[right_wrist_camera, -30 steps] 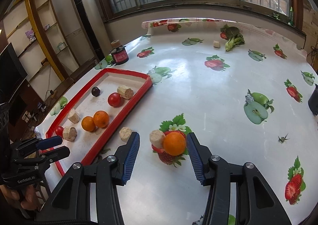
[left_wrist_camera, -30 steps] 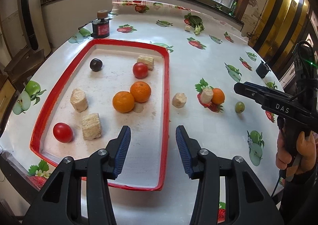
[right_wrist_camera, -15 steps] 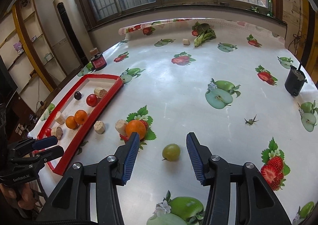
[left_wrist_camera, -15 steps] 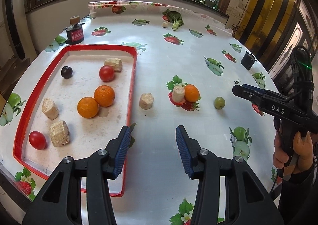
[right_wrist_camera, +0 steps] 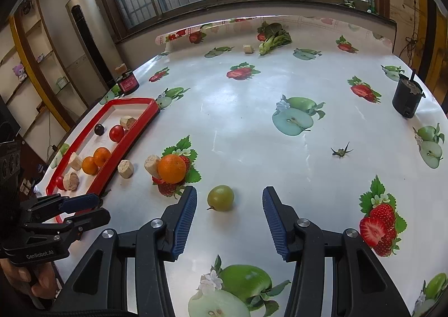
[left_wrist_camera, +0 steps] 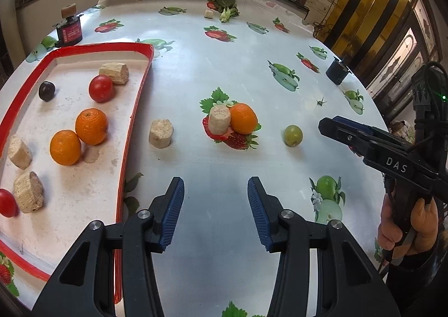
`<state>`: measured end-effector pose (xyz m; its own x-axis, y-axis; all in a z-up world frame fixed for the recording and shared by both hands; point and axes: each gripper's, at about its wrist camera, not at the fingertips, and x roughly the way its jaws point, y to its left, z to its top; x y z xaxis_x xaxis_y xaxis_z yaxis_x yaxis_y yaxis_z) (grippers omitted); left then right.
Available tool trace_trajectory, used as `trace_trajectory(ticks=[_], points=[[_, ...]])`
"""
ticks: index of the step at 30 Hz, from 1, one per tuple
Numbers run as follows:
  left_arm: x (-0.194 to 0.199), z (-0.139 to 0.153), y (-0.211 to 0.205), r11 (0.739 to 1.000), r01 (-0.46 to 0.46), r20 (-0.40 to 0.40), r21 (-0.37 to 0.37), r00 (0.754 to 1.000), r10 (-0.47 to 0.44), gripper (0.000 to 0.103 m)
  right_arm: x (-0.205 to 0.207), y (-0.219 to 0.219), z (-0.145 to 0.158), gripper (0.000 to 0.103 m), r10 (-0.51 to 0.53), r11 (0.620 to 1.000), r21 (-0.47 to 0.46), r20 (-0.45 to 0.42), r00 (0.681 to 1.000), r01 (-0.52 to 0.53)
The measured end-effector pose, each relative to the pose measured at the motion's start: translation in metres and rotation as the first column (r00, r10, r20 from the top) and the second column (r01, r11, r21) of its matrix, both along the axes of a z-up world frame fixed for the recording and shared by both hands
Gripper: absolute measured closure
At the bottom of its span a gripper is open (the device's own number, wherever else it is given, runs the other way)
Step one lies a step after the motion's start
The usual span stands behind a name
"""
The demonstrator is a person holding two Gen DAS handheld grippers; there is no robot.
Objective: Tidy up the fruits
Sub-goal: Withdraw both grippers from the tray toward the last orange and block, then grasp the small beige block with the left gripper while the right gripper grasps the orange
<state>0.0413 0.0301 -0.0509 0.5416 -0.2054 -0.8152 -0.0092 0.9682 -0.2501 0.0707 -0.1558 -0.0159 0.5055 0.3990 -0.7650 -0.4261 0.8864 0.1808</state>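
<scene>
Under barred windows, the counter [right_wrist_camera: 252,110] wears a glossy fruit-print cloth. At its left sits the red tray [left_wrist_camera: 140,98] already holding oranges, tomatoes and a plum. Outside it, an orange [right_wrist_camera: 171,168] lies near the tray, and a green grape [right_wrist_camera: 220,197] sits nearest us, just ahead of our right tool [right_wrist_camera: 229,222], whose jaws stand apart and empty. Our left tool [left_wrist_camera: 215,210] also gapes, holding nothing. We judge the round grape could roll off-centre on the slick cloth if one jaw touches first.
</scene>
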Motion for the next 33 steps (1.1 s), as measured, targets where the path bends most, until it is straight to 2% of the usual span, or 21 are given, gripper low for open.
trace_trajectory(ticks=[5,7,9,12,14,21,22,24,25,29,33], points=[[0.013,-0.017,0.016,0.998,-0.058,-0.035,0.038,0.998,0.060,0.058,0.000,0.006,-0.001,0.052,0.017,1.000,-0.002,-0.002,1.000,-0.017],[0.016,-0.017,0.023,0.998,-0.055,-0.027,0.015,0.998,0.055,0.061,0.001,0.013,-0.001,0.052,0.030,1.000,-0.003,-0.004,1.000,-0.030],[0.020,-0.013,0.027,0.997,-0.071,-0.013,0.039,0.997,0.071,0.062,0.002,0.021,-0.002,0.052,0.048,0.999,-0.003,-0.005,0.999,-0.048],[0.029,-0.013,0.037,0.997,-0.072,-0.017,0.016,0.997,0.072,0.062,0.004,0.037,-0.004,0.052,0.083,0.997,-0.008,-0.010,0.997,-0.083],[0.036,-0.014,0.040,0.996,-0.080,-0.020,0.042,0.996,0.081,0.062,0.006,0.050,-0.006,0.052,0.112,0.994,-0.014,-0.011,0.994,-0.112],[0.051,-0.019,0.034,0.997,-0.020,-0.022,0.073,1.000,0.021,0.062,0.014,0.086,-0.020,0.053,0.199,0.979,-0.042,-0.027,0.980,-0.200],[0.054,-0.020,0.033,0.997,-0.011,-0.023,0.074,1.000,0.013,0.063,0.017,0.088,-0.023,0.054,0.201,0.978,-0.047,-0.035,0.979,-0.203],[0.059,-0.022,0.031,0.995,-0.003,-0.018,0.102,1.000,0.005,0.081,0.022,0.089,-0.028,0.058,0.202,0.978,-0.048,-0.053,0.978,-0.205],[0.060,-0.022,0.031,0.995,0.001,-0.012,0.104,1.000,0.000,0.081,0.024,0.088,-0.030,0.058,0.203,0.978,-0.047,-0.060,0.977,-0.206],[0.056,-0.017,0.038,0.998,-0.014,-0.002,0.065,1.000,0.014,0.081,0.028,0.087,-0.034,0.058,0.207,0.977,-0.040,-0.070,0.976,-0.210],[0.040,0.001,0.046,0.999,-0.036,0.039,0.030,0.999,0.035,0.081,0.028,0.093,-0.038,0.058,0.225,0.973,-0.040,-0.081,0.971,-0.229]])
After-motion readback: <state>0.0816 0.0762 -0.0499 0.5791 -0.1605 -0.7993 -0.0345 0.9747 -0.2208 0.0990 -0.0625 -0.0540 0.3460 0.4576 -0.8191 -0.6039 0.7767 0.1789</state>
